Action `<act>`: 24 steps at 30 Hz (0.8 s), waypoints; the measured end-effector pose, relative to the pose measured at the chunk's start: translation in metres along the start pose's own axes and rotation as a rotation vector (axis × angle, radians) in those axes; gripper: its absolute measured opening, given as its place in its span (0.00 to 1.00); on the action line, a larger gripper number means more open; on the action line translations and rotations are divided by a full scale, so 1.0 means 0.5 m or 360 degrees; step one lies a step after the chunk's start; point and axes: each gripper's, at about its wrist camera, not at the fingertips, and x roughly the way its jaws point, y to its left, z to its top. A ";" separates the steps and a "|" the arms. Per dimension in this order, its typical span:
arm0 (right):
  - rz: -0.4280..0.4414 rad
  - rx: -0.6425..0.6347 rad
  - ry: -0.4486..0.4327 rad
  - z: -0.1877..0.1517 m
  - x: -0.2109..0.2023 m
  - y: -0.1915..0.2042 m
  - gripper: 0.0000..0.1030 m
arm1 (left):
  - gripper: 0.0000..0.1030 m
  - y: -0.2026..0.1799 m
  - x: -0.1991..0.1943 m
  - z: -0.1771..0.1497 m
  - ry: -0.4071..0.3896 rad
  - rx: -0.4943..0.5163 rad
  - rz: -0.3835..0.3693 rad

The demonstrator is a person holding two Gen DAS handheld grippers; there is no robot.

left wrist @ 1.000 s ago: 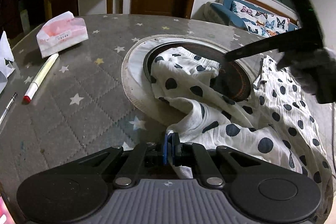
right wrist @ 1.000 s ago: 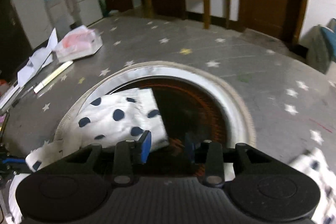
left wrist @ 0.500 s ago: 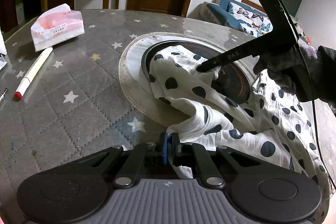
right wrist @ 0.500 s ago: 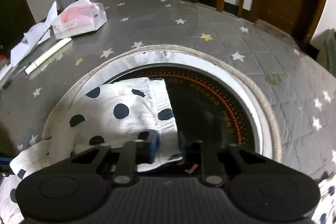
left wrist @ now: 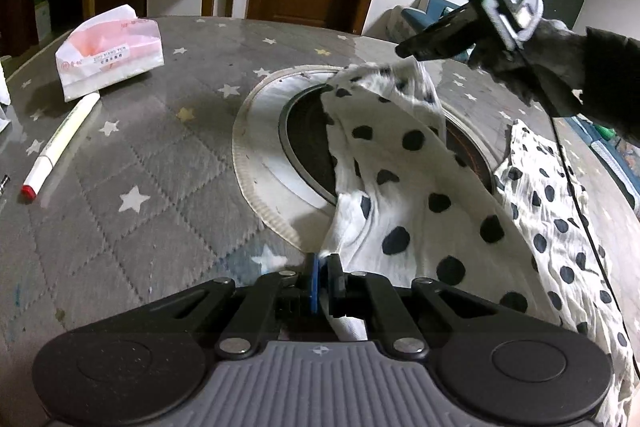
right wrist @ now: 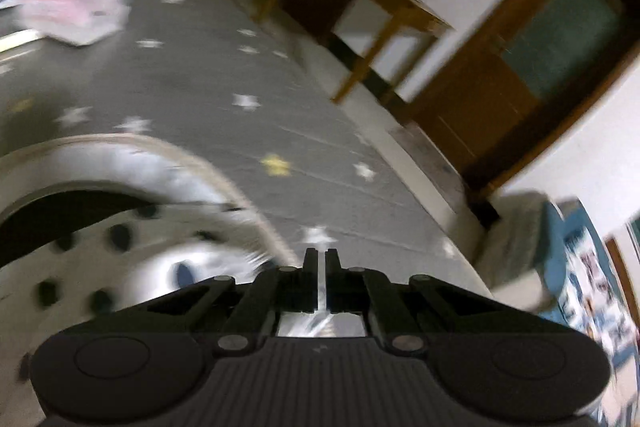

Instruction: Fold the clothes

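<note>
**Over the round black hotplate, a spotted cloth lifted at two corners**

Across the round black hotplate (left wrist: 308, 143) set in its pale ring in the grey quilted star-print table cover (left wrist: 152, 179), a white cotton garment with black polka dots (left wrist: 404, 187) is drawn up off the surface. Nearest the camera side of that hotplate, the left gripper (left wrist: 325, 269) has its fingers pressed together on one edge of the cloth, a fold of white fabric trailing back between them. On the far side of the hotplate, the right gripper (left wrist: 400, 51), held by a hand in a dark glove (left wrist: 532, 67), has just been closing and now pinches a bunched corner of the garment, raised above the hotplate; in its own blurred, tilted view, its fingers (right wrist: 310, 261) are almost shut with a thin pale strip between them. More of the garment lies crumpled on the cover right of the hotplate. Left of the hotplate rest a pink-and-white soft tissue pack (left wrist: 110, 57) and, nearer, a white marker pen with a red cap (left wrist: 60, 147).
</note>
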 end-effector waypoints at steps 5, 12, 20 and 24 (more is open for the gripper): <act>0.0244 0.0346 0.0044 -0.016 0.018 -0.059 0.09 | 0.05 0.006 0.006 0.009 0.0000 -0.0009 0.0000; 0.0493 0.0387 0.0008 -0.016 0.038 -0.054 0.31 | 0.05 0.007 0.006 0.013 0.0000 -0.0013 -0.0002; 0.0576 0.0332 0.0029 0.012 0.076 -0.028 0.35 | 0.05 0.011 0.007 0.017 0.0009 -0.0020 0.0004; 0.0600 0.0263 0.0015 0.025 0.082 -0.016 0.19 | 0.05 0.010 0.004 0.019 0.0005 -0.0013 0.0016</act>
